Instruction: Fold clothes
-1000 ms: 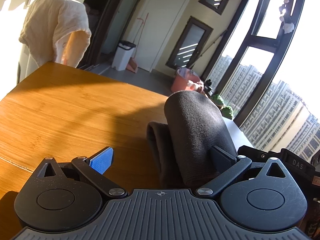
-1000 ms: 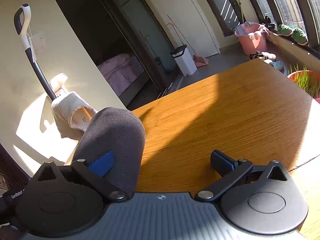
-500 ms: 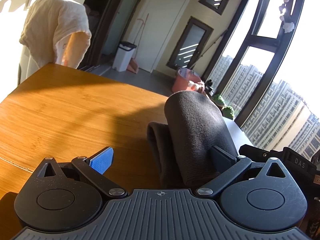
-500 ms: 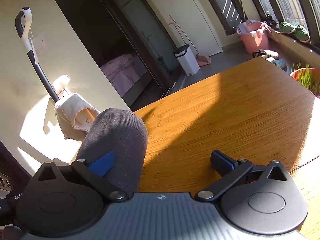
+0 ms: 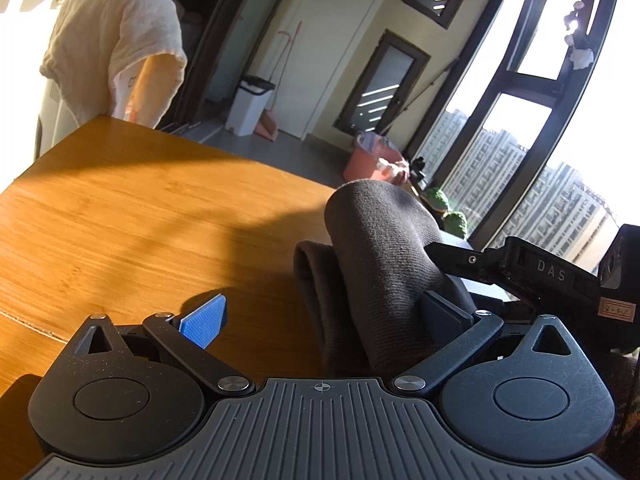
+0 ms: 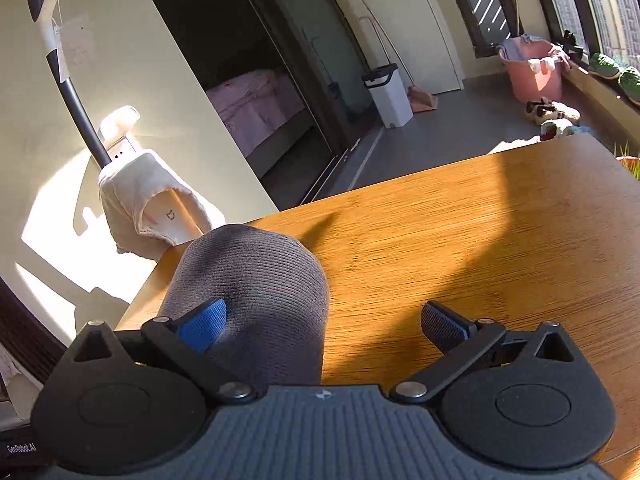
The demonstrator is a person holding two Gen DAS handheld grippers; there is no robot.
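A dark grey knitted garment (image 5: pixel 384 264) is draped in a fold over the right finger of my left gripper (image 5: pixel 324 316), above the wooden table (image 5: pixel 140 220). The left gripper's jaws stand wide apart and do not pinch the cloth. In the right wrist view the same grey garment (image 6: pixel 256 280) hangs over the left finger of my right gripper (image 6: pixel 324 324), whose jaws also stand wide apart. The right gripper's body (image 5: pixel 552 276) shows at the right edge of the left wrist view, close beside the cloth.
A cream cloth (image 5: pixel 116 48) hangs over a white appliance past the table's far left corner and also shows in the right wrist view (image 6: pixel 148 196). A white bin (image 6: pixel 390 92), a pink tub (image 6: pixel 532 72) and tall windows (image 5: pixel 540 140) lie beyond the table.
The right gripper has tilted and swung left, so its view shows more floor and doorway. The right gripper's body has come further into the left wrist view. The cloth stays draped on both fingers.
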